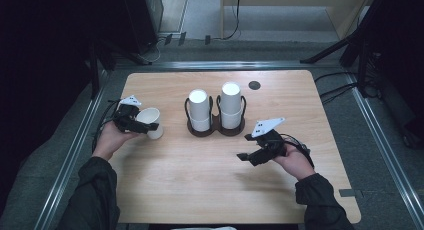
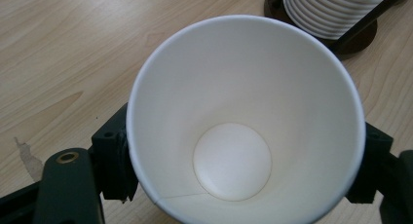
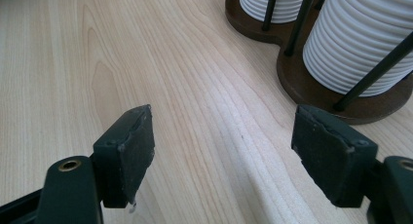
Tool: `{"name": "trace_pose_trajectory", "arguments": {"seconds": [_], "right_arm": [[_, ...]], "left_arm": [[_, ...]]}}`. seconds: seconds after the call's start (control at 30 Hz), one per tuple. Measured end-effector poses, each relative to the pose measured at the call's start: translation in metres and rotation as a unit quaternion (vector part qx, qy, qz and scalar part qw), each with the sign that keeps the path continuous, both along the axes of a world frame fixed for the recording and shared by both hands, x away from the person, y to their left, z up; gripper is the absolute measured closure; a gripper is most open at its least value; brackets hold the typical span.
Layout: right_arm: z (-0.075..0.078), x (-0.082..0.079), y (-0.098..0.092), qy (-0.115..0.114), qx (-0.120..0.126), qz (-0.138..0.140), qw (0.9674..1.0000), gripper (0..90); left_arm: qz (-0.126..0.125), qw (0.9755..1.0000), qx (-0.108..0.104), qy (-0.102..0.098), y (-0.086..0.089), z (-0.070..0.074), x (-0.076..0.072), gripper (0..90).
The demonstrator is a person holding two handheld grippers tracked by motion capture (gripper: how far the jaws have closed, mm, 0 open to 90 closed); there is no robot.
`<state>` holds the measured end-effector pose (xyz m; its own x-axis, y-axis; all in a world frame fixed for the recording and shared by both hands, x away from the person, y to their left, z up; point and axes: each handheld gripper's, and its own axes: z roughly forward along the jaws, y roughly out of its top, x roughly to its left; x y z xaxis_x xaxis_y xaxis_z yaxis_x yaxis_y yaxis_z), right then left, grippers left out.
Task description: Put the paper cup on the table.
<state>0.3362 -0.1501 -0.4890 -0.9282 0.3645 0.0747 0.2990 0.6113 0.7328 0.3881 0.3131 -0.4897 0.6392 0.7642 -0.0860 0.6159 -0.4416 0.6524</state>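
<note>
The pale wooden bench (image 1: 200,190) lies bare across its near half. Two stacks of white ribbed paper cups (image 1: 215,107) fill a dark double-ring holder (image 1: 216,131) at centre. One smooth white paper cup (image 1: 150,121), mouth tilted up, sits near the left edge, clamped in the left gripper (image 1: 136,123). The right gripper (image 1: 246,149) hovers with its jaws apart.

Lab: tripod legs (image 1: 327,51), floor cables (image 1: 336,92), dark surrounds.

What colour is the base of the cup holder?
Dark brown holder base, clearest in the right gripper view.
</note>
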Motion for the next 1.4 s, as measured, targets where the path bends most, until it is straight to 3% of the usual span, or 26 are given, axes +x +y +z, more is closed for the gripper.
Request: {"name": "trace_pose_trajectory", "arguments": {"seconds": [0.27, 0.53, 0.7, 0.83, 0.93, 0.97, 1.2, 1.4], "right_arm": [[0.0, -0.001, 0.002, 0.001, -0.002, 0.002, 1.0, 23.8], [-0.001, -0.001, 0.003, 0.001, -0.004, 0.004, 1.0, 23.8], [-0.001, -0.001, 0.004, 0.001, -0.006, 0.006, 1.0, 23.8], [-0.001, -0.001, 0.004, 0.002, -0.006, 0.006, 1.0, 23.8], [-0.001, -0.001, 0.004, 0.001, -0.007, 0.006, 1.0, 23.8], [-0.001, -0.001, 0.004, 0.002, -0.007, 0.006, 1.0, 23.8], [-0.002, -0.001, 0.006, 0.001, -0.011, 0.01, 0.9999, 23.8], [-0.004, -0.003, 0.009, 0.004, -0.018, 0.015, 0.9997, 23.8]], "left_arm": [[0.002, 1.0, -0.002, 0.006, 0.0, 0.0, 0.0, 19.9], [-0.007, 0.9997, -0.015, 0.02, -0.005, 0.0, 0.0, 10.7], [-0.006, 0.9988, -0.042, 0.023, -0.003, 0.002, 0.0, 5.9], [-0.005, 0.9983, -0.056, 0.02, -0.001, 0.005, -0.001, 2.8], [-0.003, 0.9983, -0.054, 0.021, 0.0, 0.007, -0.002, 2.8], [-0.001, 0.9989, -0.043, 0.018, 0.0, 0.008, -0.004, 2.7], [0.002, 0.998, -0.061, 0.014, 0.002, 0.019, -0.01, 2.0], [0.005, 0.9981, -0.062, 0.006, 0.005, 0.022, -0.012, 2.0]]}}
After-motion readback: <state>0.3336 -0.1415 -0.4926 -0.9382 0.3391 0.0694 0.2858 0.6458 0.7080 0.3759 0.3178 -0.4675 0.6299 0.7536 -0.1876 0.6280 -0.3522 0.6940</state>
